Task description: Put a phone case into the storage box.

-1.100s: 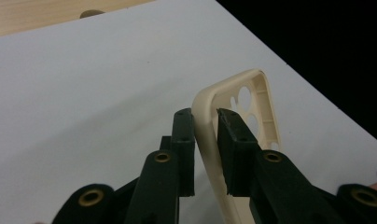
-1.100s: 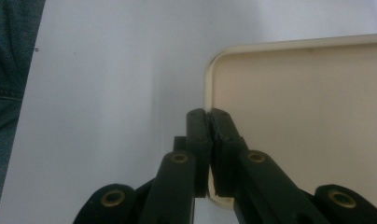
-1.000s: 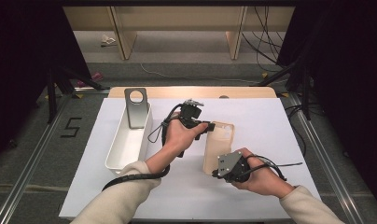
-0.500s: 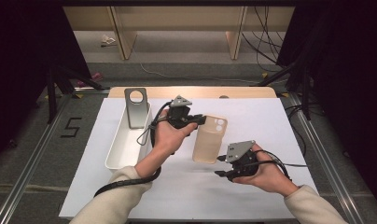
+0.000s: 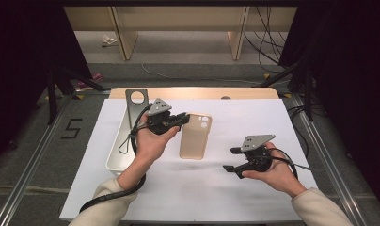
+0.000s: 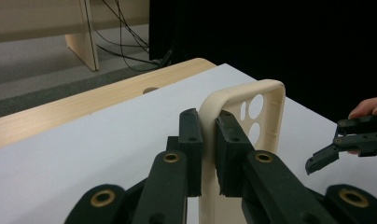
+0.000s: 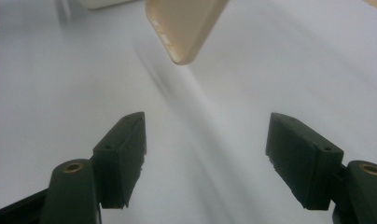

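Overhead view, two close jaw-mounted views

Near the table point(image 5: 273, 122) middle: phone case point(image 5: 195, 136); along the left edge: tray point(image 5: 114, 157), with bracket point(image 5: 135, 101) at its far end.

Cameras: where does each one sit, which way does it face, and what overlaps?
High view: fixed above the person's side, looking forward and down on the table; both forearms enter from below, left gripper shut on the phone case, right gripper open.
Left gripper view: rides the left gripper, looking along its fingers across the table; right gripper at far right.
Right gripper view: rides the right gripper, facing down at the table.
Shared: the phone case.
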Tool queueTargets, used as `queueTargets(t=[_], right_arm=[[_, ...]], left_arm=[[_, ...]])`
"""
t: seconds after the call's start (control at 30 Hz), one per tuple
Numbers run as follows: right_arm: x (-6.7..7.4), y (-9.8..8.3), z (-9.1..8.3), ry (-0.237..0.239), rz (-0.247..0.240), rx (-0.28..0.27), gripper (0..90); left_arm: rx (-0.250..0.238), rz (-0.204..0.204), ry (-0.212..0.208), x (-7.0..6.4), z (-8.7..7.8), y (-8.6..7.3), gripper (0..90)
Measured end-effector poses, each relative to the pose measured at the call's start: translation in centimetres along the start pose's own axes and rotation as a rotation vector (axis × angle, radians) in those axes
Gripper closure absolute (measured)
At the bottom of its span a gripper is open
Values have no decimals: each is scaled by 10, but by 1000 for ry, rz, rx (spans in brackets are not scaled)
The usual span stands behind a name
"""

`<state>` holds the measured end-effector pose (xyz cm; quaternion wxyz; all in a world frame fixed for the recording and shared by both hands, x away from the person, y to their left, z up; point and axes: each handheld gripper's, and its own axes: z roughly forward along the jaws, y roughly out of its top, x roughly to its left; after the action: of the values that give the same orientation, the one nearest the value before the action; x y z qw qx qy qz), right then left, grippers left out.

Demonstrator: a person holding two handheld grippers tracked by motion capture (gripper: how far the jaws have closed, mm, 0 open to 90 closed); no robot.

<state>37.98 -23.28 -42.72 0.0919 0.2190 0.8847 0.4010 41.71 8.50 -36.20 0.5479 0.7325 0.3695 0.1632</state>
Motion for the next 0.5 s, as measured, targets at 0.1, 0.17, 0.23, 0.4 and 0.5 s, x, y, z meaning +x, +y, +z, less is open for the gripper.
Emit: queueTargets(t=[0.1, 0.17, 0.23, 0.4, 0.5], right_arm=[[-3, -2, -3, -8, 31, -31, 290], [-6, -4, -5, -21, 49, -46, 287], [-7, -5, -6, -24, 65, -60, 287], [-8, -7, -10, -52, 95, -105, 286], [-8, -7, -13, -72, 112, -133, 278]], left_arm=[[-24, -1, 2, 2, -5, -1, 818], [-23, -4, 1, 4, -7, 0, 818], [-32, 0, 1, 5, -9, 1, 818], [-45, 16, -2, 8, -13, 1, 818], [-58, 30, -9, 11, -18, 3, 818]])
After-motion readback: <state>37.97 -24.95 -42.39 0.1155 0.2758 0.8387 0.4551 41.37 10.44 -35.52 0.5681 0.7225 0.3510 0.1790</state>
